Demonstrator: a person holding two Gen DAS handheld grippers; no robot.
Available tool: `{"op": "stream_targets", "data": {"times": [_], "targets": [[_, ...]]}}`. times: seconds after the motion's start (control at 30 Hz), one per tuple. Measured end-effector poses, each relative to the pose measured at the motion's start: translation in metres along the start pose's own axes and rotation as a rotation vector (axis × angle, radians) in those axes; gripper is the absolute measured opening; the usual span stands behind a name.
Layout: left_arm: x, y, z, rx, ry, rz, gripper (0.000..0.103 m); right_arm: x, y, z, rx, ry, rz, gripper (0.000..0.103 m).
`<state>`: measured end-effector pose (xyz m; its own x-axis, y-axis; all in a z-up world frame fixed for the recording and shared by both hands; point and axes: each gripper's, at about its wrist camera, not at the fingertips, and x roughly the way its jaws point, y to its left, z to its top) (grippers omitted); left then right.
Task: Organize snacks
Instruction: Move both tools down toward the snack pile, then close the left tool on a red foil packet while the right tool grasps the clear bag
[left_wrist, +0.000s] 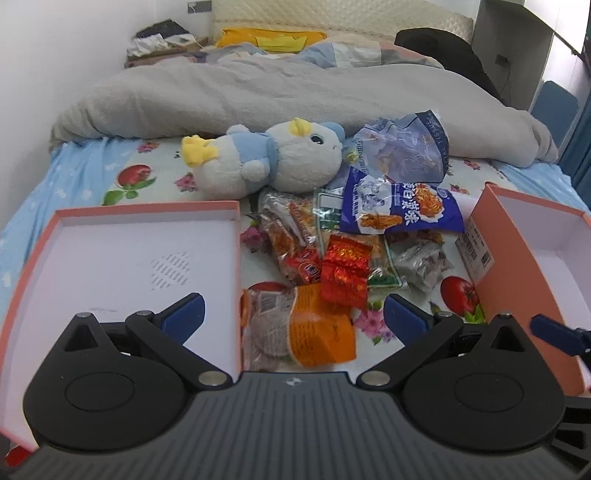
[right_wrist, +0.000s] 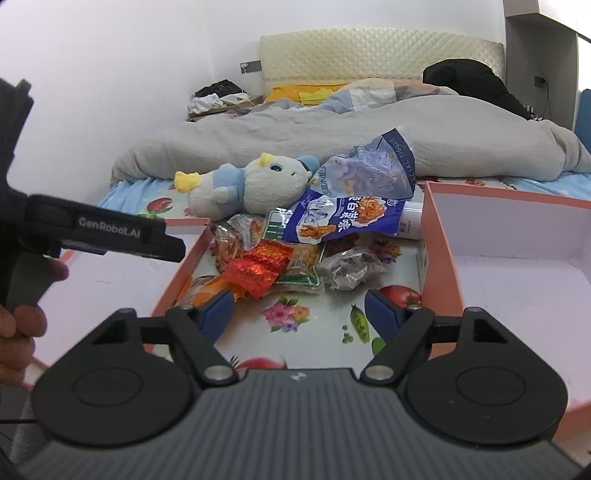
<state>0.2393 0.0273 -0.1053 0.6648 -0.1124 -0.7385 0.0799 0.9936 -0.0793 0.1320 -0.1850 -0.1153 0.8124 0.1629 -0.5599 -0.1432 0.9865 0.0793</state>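
A pile of snack packets lies on the flowered bed sheet between two pink boxes. It holds a blue packet (left_wrist: 399, 212) (right_wrist: 343, 219), a red foil packet (left_wrist: 345, 271) (right_wrist: 258, 271), an orange packet (left_wrist: 317, 328) (right_wrist: 201, 290) and a grey foil packet (left_wrist: 421, 266) (right_wrist: 349, 269). The left box (left_wrist: 147, 236) (right_wrist: 188, 266) and the right box (left_wrist: 517, 240) (right_wrist: 439, 251) are open and white inside. My left gripper (left_wrist: 293, 321) is open, its jaws either side of the orange packet. My right gripper (right_wrist: 299, 310) is open over the bare sheet, just short of the pile.
A blue and white plush toy (left_wrist: 273, 158) (right_wrist: 251, 184) lies behind the pile beside a crumpled tissue pack (left_wrist: 406, 147) (right_wrist: 373, 168). A grey duvet (left_wrist: 258, 96) covers the far bed. The left gripper's body (right_wrist: 110, 236) reaches in from the left of the right wrist view.
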Motion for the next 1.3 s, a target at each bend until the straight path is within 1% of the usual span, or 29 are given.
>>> {"op": "stream_targets", "data": {"times": [0.17, 0.3, 0.47, 0.77, 0.87, 0.93, 1.07, 1.1, 1.23, 1.3], "targets": [[0.027, 0.000, 0.010, -0.011, 0.018, -0.069, 0.103, 0.029, -0.005, 0.005, -0.011, 0.026, -0.026, 0.072], [0.054, -0.001, 0.016, -0.029, 0.048, -0.137, 0.103, 0.055, -0.013, 0.009, -0.019, 0.047, -0.061, 0.070], [0.086, -0.006, 0.027, -0.023, 0.062, -0.176, 0.103, 0.089, -0.022, 0.013, -0.003, 0.073, -0.077, 0.070], [0.131, -0.003, 0.041, -0.011, 0.101, -0.245, 0.090, 0.133, -0.029, 0.019, -0.004, 0.088, -0.116, 0.071], [0.141, -0.006, 0.041, 0.003, 0.118, -0.268, 0.087, 0.145, -0.031, 0.022, -0.016, 0.090, -0.128, 0.076], [0.145, -0.008, 0.040, 0.020, 0.126, -0.280, 0.083, 0.152, -0.033, 0.022, -0.019, 0.090, -0.127, 0.078], [0.157, -0.010, 0.038, 0.032, 0.144, -0.288, 0.080, 0.166, -0.036, 0.018, -0.033, 0.106, -0.149, 0.078], [0.159, -0.009, 0.038, 0.031, 0.150, -0.292, 0.078, 0.169, -0.037, 0.017, -0.031, 0.112, -0.140, 0.079], [0.165, -0.012, 0.037, 0.043, 0.159, -0.291, 0.077, 0.174, -0.039, 0.015, -0.041, 0.107, -0.127, 0.083], [0.167, -0.015, 0.036, 0.060, 0.163, -0.292, 0.077, 0.179, -0.038, 0.013, -0.058, 0.127, -0.121, 0.088]]}}
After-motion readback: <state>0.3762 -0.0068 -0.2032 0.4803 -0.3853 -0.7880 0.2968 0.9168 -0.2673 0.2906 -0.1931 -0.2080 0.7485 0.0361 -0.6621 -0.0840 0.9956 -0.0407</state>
